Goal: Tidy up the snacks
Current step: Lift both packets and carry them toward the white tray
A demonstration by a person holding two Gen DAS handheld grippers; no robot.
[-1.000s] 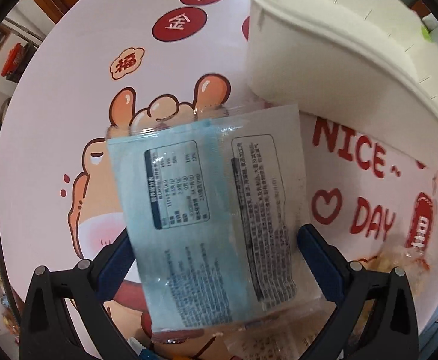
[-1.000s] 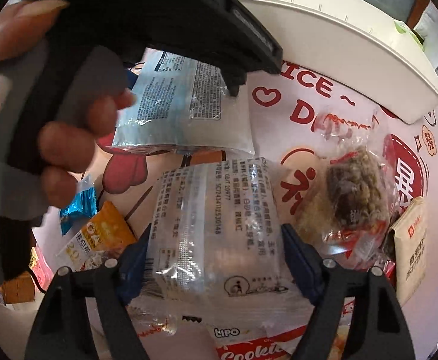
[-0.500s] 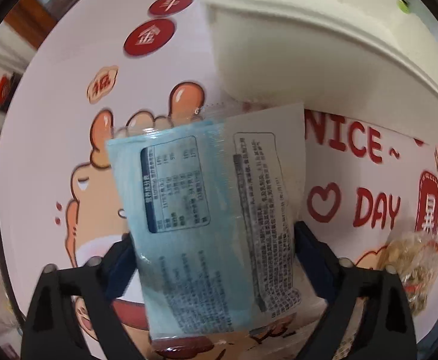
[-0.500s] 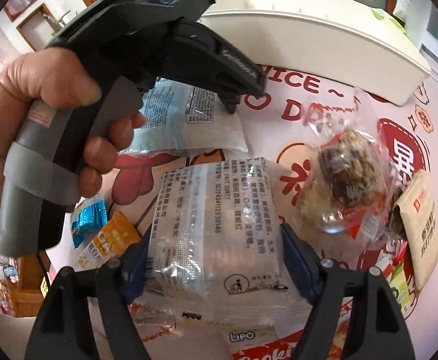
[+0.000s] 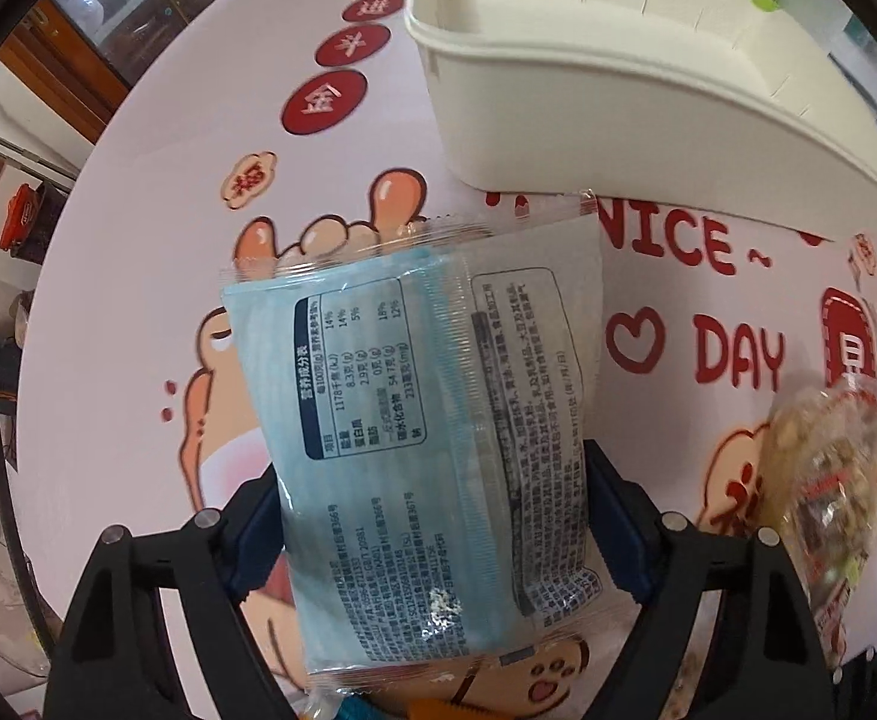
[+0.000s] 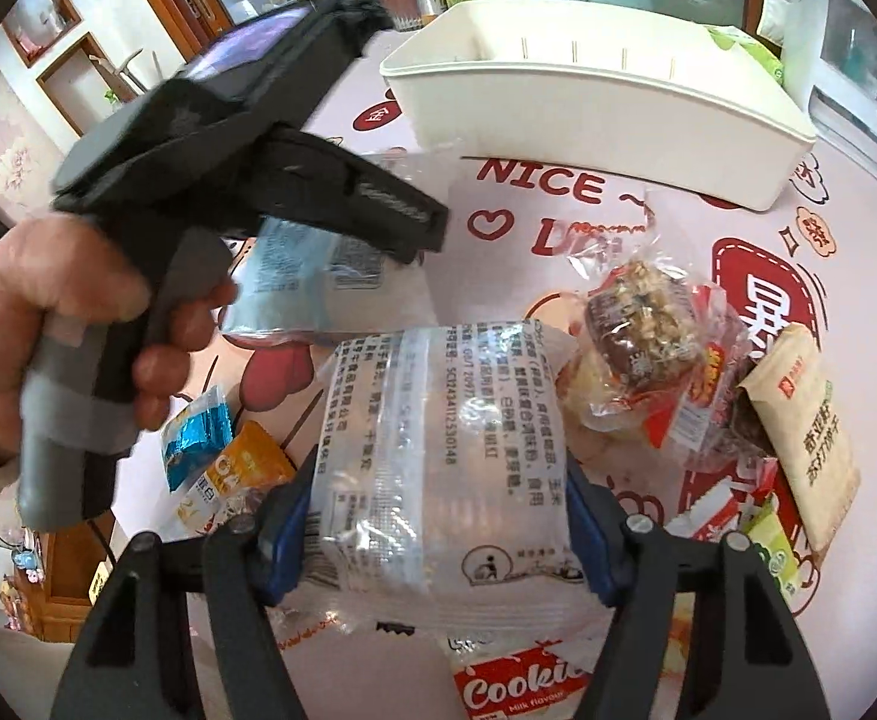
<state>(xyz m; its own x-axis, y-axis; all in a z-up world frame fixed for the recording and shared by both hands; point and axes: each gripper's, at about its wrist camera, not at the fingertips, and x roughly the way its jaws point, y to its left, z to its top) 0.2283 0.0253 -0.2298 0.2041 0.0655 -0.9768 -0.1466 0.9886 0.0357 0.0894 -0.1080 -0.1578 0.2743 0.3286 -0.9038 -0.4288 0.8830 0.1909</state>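
My left gripper (image 5: 432, 534) is shut on a light blue snack packet (image 5: 414, 420) and holds it above the pink table, short of the white bin (image 5: 588, 114). That packet also shows in the right wrist view (image 6: 312, 282), under the hand-held left gripper. My right gripper (image 6: 438, 540) is shut on a clear snack packet (image 6: 438, 450) with black print, held above the snack pile. The white bin (image 6: 606, 120) stands empty at the back of the table.
Loose snacks lie on the table: a nut cake in clear wrap (image 6: 642, 330), a beige cracker pack (image 6: 804, 432), a red Cookie pack (image 6: 522, 684), small blue (image 6: 195, 444) and orange (image 6: 246, 474) sachets. The nut cake also shows in the left wrist view (image 5: 828, 480).
Both grippers have risen with their packets. The left gripper has drawn back, so the bin looks farther and its inside shows. The right view now sees more of the pile.
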